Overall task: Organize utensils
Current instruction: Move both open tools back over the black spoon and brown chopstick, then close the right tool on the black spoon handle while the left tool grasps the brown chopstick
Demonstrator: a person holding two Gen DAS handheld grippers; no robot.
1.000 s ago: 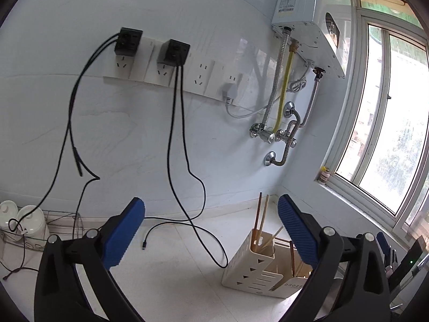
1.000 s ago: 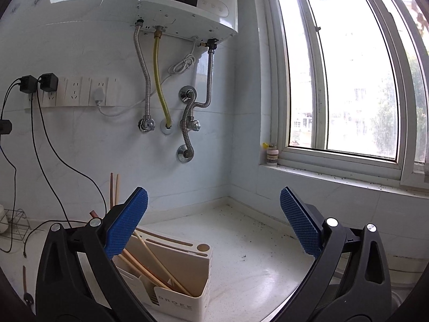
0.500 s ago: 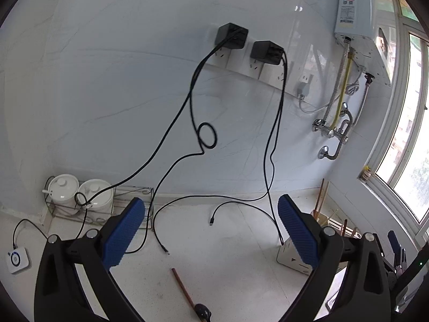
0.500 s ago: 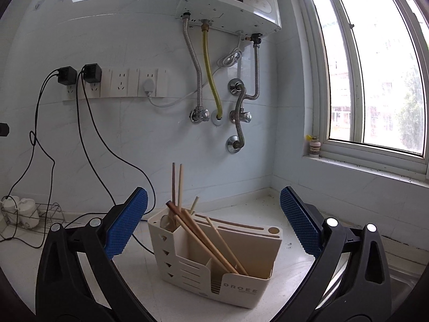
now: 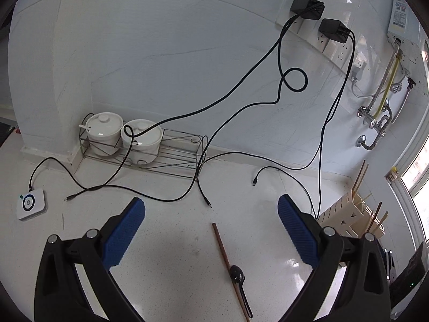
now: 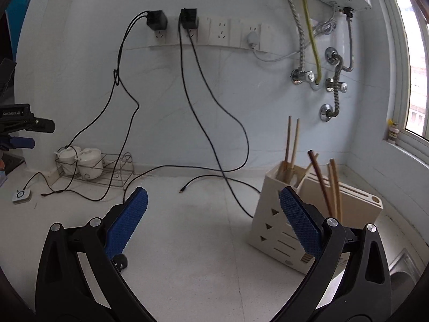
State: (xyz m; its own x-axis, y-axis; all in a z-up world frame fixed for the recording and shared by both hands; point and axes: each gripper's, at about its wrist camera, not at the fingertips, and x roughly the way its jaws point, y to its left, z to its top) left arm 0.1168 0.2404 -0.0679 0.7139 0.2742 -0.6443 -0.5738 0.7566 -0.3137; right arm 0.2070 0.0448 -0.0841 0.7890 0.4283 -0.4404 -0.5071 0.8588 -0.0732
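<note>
A cream utensil holder [image 6: 311,214] with several wooden chopsticks [image 6: 291,145] stands on the white counter at the right; it also shows in the left wrist view [image 5: 346,214]. A brown chopstick [image 5: 222,244] and a black spoon [image 5: 238,277] lie on the counter between and below my left gripper's fingers. My left gripper [image 5: 211,230] is open and empty above them. My right gripper [image 6: 213,220] is open and empty, its right finger in front of the holder. The spoon's bowl [image 6: 119,260] peeks out behind its left finger.
Black cables [image 5: 161,198] trail from wall chargers [image 5: 308,5] across the counter. A wire rack with two white lidded pots [image 5: 120,134] stands at the back left. A small white device [image 5: 30,204] lies at the left. Water heater pipes [image 6: 316,75] and a window are at the right.
Both grippers have swung left and tilted down. The left view now takes in the chopstick, spoon and pot rack. The holder has shifted to the right in the right wrist view.
</note>
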